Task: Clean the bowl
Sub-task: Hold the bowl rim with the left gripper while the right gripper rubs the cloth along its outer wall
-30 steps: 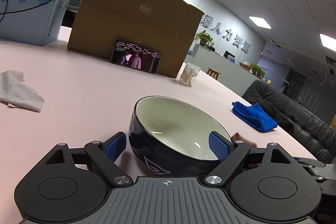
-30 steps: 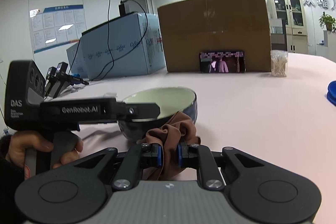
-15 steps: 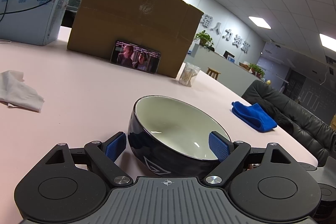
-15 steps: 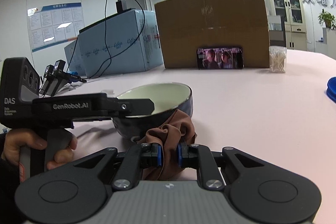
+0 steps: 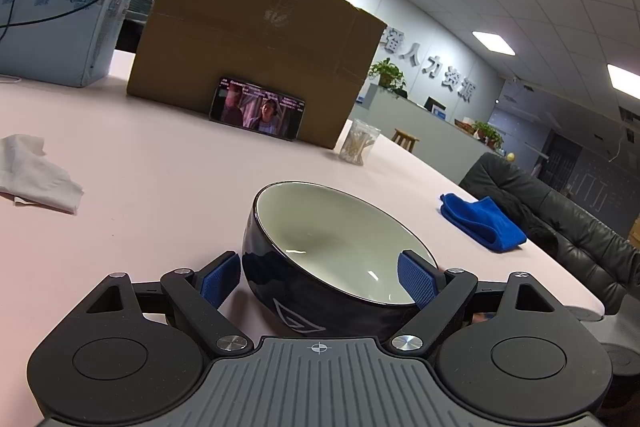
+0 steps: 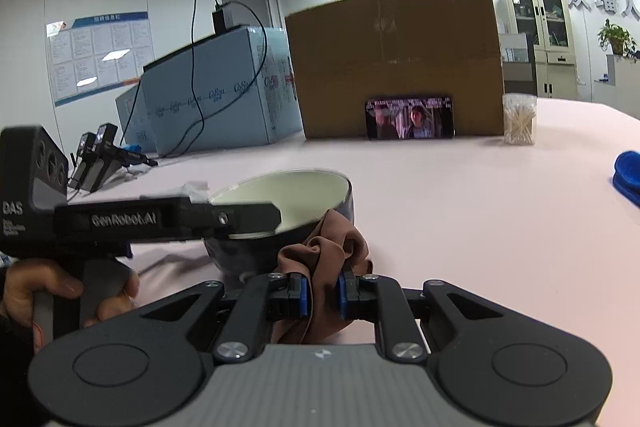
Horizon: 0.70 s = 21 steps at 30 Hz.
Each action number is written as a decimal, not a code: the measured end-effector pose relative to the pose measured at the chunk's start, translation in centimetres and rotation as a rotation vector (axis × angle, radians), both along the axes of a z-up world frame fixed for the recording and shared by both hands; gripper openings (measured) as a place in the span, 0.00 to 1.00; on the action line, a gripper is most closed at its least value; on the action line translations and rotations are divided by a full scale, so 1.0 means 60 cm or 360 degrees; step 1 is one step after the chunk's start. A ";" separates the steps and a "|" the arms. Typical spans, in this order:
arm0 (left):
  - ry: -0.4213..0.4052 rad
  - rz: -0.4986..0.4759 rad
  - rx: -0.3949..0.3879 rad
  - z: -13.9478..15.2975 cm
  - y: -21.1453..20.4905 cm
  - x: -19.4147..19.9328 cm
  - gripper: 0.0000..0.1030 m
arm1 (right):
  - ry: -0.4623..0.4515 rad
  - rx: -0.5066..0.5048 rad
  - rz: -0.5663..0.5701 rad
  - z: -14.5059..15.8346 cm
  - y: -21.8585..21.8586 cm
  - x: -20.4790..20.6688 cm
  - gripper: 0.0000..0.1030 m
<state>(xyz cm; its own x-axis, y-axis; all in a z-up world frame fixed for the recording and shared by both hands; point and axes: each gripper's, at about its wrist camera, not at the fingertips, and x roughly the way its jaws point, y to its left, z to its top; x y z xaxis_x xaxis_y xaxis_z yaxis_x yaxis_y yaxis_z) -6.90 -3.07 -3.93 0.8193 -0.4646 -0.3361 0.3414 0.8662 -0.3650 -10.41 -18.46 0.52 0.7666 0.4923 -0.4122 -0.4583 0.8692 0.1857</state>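
Note:
A dark blue bowl (image 5: 320,263) with a cream inside stands on the pink table. My left gripper (image 5: 320,281) is wide open with one blue pad on each side of the bowl; whether they touch it I cannot tell. It also shows in the right wrist view (image 6: 224,217), over the bowl (image 6: 288,199). My right gripper (image 6: 323,297) is shut on a brown cloth (image 6: 324,255), which presses against the bowl's outer wall on its near right side.
A big cardboard box (image 5: 256,63) with a phone (image 5: 258,109) leaning on it stands at the back. A blue-white carton (image 5: 52,11), a white tissue (image 5: 36,175), a jar of cotton swabs (image 5: 358,147) and a blue cloth (image 5: 484,223) lie around. Black sofa beyond the table's right edge.
The right gripper with the brown cloth has risen slightly along the bowl's outer wall. The bowl and the left gripper have barely moved.

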 end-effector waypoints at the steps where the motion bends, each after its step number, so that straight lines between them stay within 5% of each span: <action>1: 0.0000 0.0001 -0.0001 0.000 0.000 0.000 0.85 | 0.0002 -0.0002 0.0002 0.000 0.001 0.000 0.16; 11: -0.0001 0.0000 -0.0001 0.000 -0.001 -0.002 0.85 | -0.0106 0.0019 -0.0011 0.024 -0.007 -0.018 0.16; 21: 0.0000 -0.0003 -0.0004 -0.001 -0.001 -0.001 0.85 | -0.0015 0.0003 -0.0015 0.005 -0.003 -0.003 0.16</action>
<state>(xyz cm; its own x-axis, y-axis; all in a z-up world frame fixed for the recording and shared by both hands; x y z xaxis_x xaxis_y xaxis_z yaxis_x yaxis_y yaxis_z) -6.97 -3.11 -3.97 0.8182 -0.4671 -0.3352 0.3432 0.8646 -0.3670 -10.56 -18.64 0.80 0.7750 0.4859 -0.4041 -0.4521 0.8730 0.1827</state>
